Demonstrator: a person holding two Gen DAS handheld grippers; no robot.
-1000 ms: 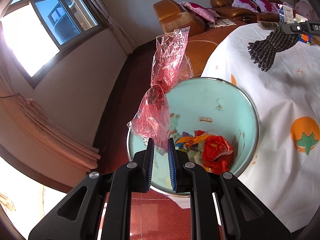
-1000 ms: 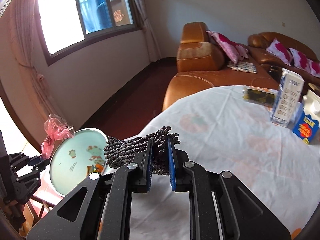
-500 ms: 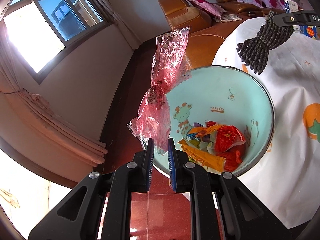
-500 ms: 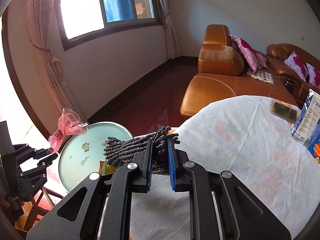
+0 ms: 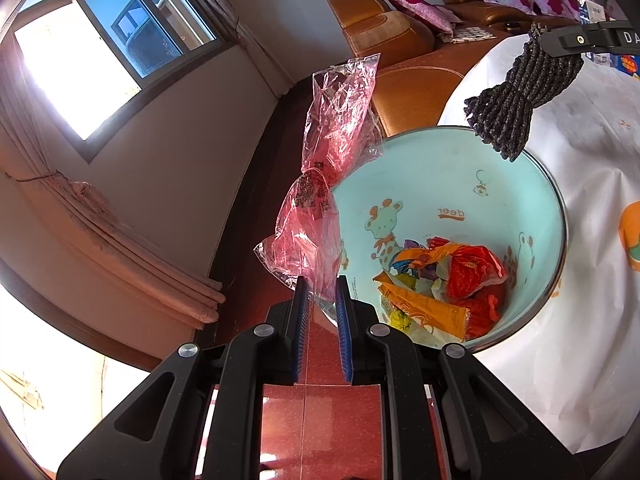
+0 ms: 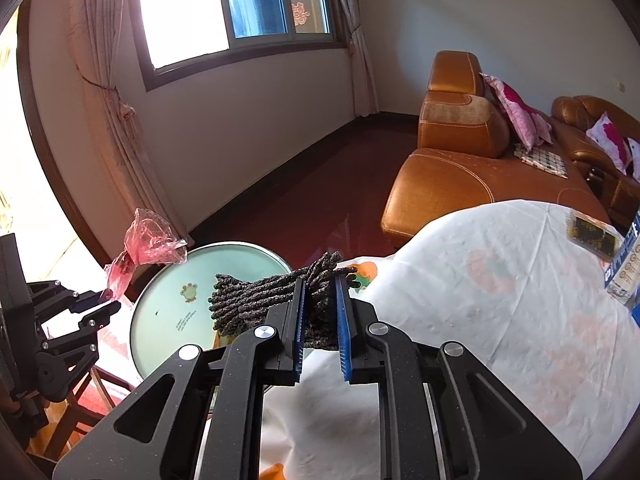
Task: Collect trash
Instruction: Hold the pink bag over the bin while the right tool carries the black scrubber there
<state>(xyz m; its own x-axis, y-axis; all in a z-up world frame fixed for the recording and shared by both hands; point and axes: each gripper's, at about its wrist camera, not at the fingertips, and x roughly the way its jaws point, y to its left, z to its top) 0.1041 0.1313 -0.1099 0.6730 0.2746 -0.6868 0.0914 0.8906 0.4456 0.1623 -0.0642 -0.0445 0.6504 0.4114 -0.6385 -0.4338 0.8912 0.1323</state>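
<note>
1. left wrist view looks steeply down, close over the bin (image 5: 460,184), from the window side.
2. right wrist view looks from above the table (image 6: 500,300), level toward the window (image 6: 240,4).
3. both share bin, table edge, sofa (image 6: 452,168).

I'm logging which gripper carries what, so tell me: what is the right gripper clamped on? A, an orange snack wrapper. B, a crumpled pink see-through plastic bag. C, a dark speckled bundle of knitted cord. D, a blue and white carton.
C: the right gripper is shut on the dark speckled bundle of knitted cord, near the pale green cartoon-printed trash bin; the crumpled pink see-through plastic bag is in the left gripper.
</note>
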